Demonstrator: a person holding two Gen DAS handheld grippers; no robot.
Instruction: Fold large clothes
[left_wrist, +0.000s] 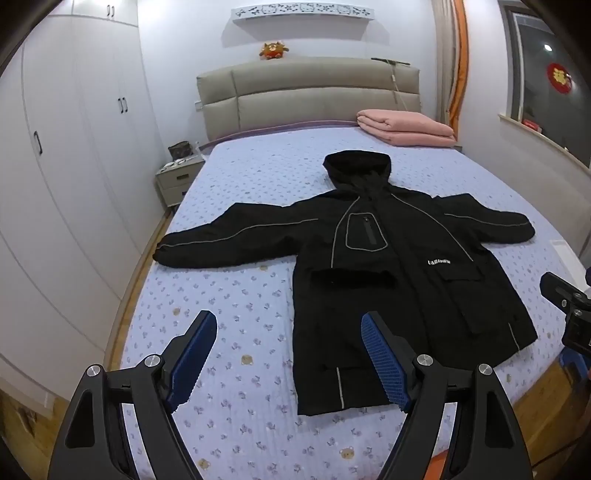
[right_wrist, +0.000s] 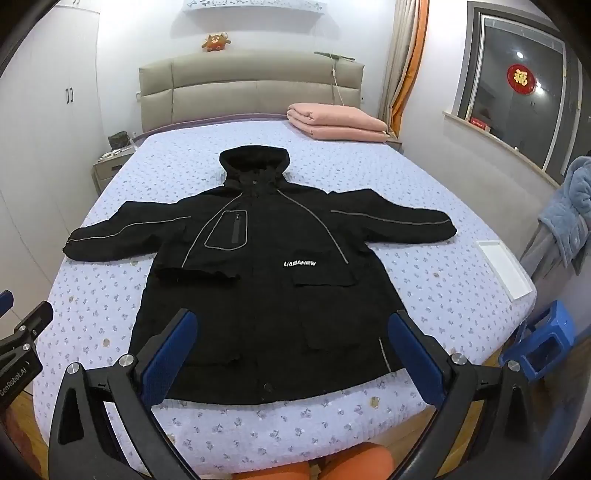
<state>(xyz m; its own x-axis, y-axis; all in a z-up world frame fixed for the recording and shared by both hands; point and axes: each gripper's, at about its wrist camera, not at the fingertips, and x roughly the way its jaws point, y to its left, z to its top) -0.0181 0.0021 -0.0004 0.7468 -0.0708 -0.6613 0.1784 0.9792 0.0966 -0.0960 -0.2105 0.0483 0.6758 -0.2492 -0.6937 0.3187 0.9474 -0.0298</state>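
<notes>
Hovering over a spread black jacket (right_wrist: 258, 280), ready to fold.
It lies flat on the bed (right_wrist: 424, 206), sleeves out for easy folding; left gripper (left_wrist: 288, 354) and right gripper (right_wrist: 291, 354) fingers apart, holding nothing, near the hem.

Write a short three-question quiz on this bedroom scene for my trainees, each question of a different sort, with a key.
1. True or false: the black jacket lies spread flat on the bed with both sleeves stretched outward.
2. Multiple choice: what lies near the headboard on the bed? A) a folded pink blanket B) a stack of books C) a laptop
3. Fill in: the left claw and the right claw are both ____, holding nothing.

Key: 1 true; 2 A, the folded pink blanket; 3 open.
</notes>
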